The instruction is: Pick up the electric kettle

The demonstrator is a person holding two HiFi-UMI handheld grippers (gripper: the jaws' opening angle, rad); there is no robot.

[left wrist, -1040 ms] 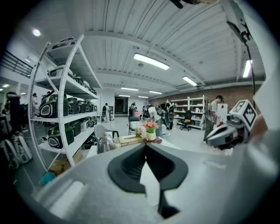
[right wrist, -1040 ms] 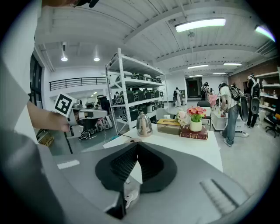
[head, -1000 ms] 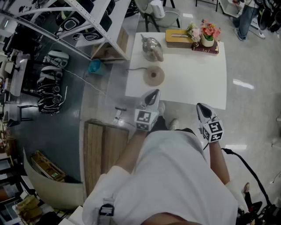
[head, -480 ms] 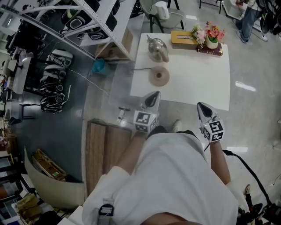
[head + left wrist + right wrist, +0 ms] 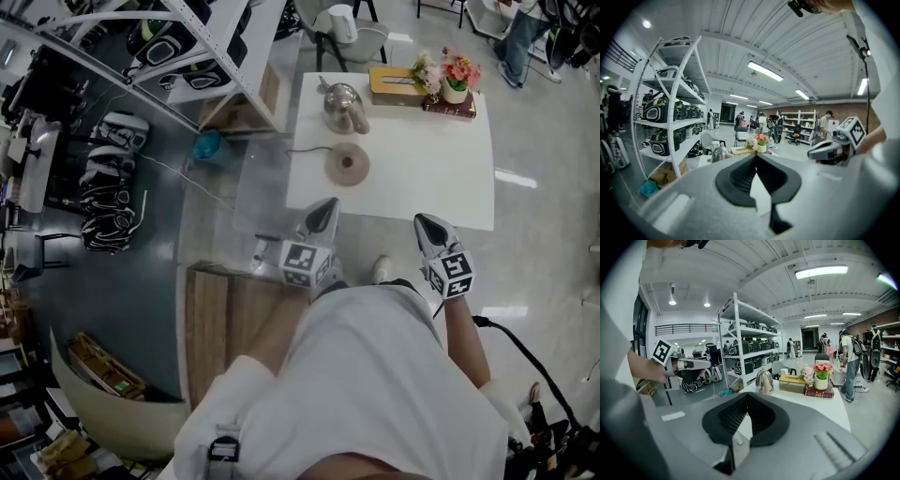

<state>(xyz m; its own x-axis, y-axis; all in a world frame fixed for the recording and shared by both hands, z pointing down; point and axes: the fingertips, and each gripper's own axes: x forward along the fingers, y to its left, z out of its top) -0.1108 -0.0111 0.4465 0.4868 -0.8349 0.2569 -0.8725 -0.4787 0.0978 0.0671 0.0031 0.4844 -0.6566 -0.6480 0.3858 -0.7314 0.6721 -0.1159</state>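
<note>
We record the left gripper point(image 5: 324, 210): grey shell, ribbed black jaws closed together, empty. The rounded polished-steel kettle point(image 5: 343, 105) stands at the far-left corner of the white square table point(image 5: 431, 178), behind its flat round base point(image 5: 347, 164). The right gripper point(image 5: 427, 226) is identical, jaws likewise closed on nothing.

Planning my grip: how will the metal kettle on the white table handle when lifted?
The kettle looks polished metal: probably rigid but slippery. It stands apart from its round base, so the cord likely won't drag. Fill unseen; weight uncertain.

Silver kettle point(image 5: 341, 103), white table point(image 5: 427, 173)
</note>
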